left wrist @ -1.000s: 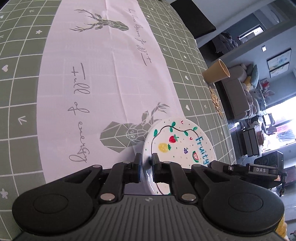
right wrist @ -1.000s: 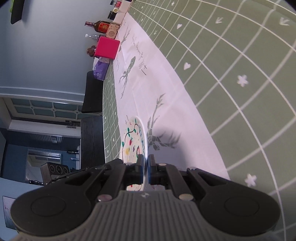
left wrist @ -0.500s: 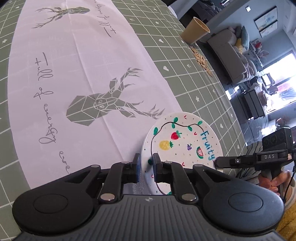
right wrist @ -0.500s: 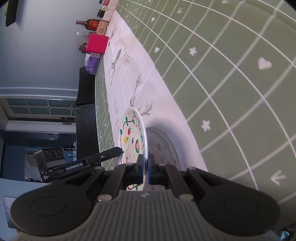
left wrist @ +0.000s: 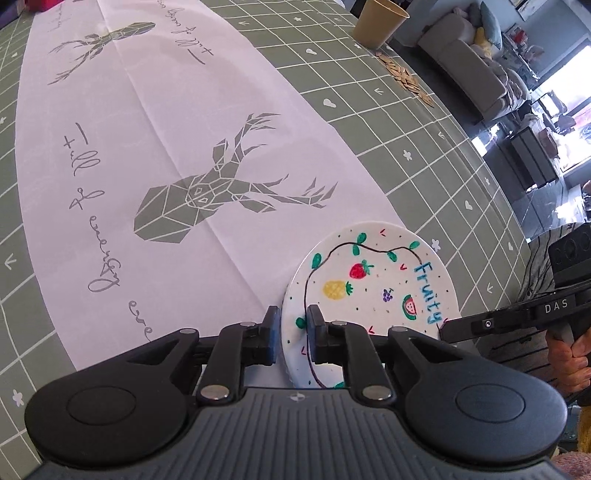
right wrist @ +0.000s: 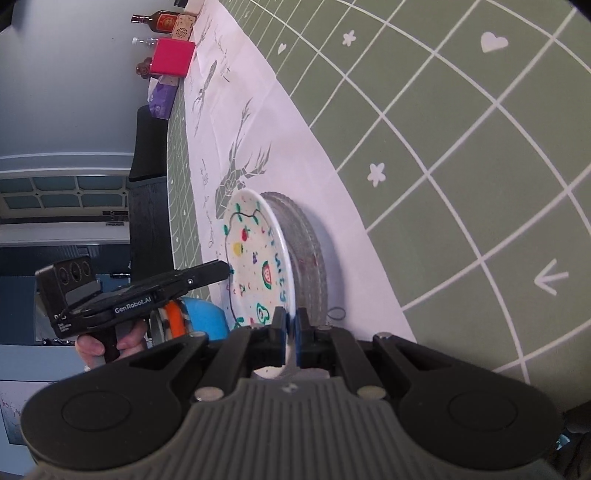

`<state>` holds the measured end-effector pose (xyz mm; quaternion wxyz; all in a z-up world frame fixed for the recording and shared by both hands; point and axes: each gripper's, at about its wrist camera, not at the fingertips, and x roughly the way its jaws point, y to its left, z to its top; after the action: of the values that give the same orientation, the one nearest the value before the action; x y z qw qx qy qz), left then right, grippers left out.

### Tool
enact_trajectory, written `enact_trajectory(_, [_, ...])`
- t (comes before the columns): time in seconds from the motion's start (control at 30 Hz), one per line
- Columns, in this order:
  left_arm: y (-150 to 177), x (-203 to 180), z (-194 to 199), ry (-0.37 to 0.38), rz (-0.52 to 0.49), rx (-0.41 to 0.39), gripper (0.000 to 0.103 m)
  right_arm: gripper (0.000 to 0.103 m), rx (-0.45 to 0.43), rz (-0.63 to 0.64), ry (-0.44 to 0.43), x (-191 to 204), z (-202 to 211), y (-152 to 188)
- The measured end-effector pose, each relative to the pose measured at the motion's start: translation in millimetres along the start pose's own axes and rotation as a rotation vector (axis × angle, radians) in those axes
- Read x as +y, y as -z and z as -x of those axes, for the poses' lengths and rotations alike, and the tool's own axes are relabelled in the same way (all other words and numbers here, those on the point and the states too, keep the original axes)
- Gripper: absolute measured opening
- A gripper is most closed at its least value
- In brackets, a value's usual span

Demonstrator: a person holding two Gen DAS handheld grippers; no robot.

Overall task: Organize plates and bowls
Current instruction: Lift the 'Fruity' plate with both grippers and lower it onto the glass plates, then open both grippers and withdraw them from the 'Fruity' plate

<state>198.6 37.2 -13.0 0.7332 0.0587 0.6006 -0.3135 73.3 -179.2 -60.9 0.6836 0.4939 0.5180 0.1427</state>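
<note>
A white plate [left wrist: 373,280] painted with fruit and the word "Fruity" sits low over the white table runner [left wrist: 147,110]. My left gripper [left wrist: 293,332] straddles its near rim; its jaws are opening and a gap shows beside the rim. My right gripper [right wrist: 291,332] is shut on the plate's [right wrist: 258,258] opposite rim, edge-on between the pads. Each view shows the other gripper at the plate: the right gripper [left wrist: 447,328], the left gripper [right wrist: 221,271]. A grey ribbed see-through plate [right wrist: 314,254] lies right under the painted one.
Green grid tablecloth [left wrist: 424,155] with a paper cup [left wrist: 380,22] and scattered seeds [left wrist: 406,77] at the far edge. A pink box [right wrist: 171,57], bottles [right wrist: 159,20] and a purple pack [right wrist: 162,98] stand at the far end. Blue and orange dishes [right wrist: 199,317] show below the left gripper.
The plate has come lower over the runner and nearer the ribbed plate. My left gripper has rolled and its jaws have widened off the rim. The right gripper's grip is unchanged.
</note>
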Motion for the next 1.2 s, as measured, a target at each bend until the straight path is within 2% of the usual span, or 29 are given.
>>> enact_trajectory(0.1, [-1,-1,2,-0.018,-0.006,-0.015,0.018,0.002,-0.008,0.017,0.015,3,0,1])
enact_trajectory(0.27, [-1,-7,3,-0.070,-0.039,-0.055,0.026,0.010,-0.030,0.178,0.109,30,1,10])
enact_trajectory(0.3, [-1,-8,3,-0.075,-0.047,-0.058,0.026,0.018,-0.030,0.197,0.115,34,0,12])
enact_trajectory(0.33, [0,-9,3,-0.078,-0.052,-0.059,0.027,0.030,-0.030,0.205,0.110,38,0,13])
enact_trajectory(0.4, [0,-9,2,-0.079,-0.053,-0.057,0.027,0.043,-0.032,0.215,0.117,45,0,15])
enact_trajectory(0.5, [2,-7,2,-0.077,-0.036,-0.062,0.030,0.052,-0.039,0.244,0.149,56,-2,18])
enact_trajectory(0.67, [3,-5,1,-0.066,-0.037,-0.069,0.036,0.056,-0.046,0.213,0.171,59,-2,18])
enact_trajectory(0.77, [4,-5,1,-0.062,-0.034,-0.065,0.037,0.062,-0.053,0.185,0.184,64,-1,20])
enact_trajectory(1.2, [2,-13,-4,-0.072,-0.065,-0.057,0.042,0.064,-0.115,0.200,0.305,77,0,25])
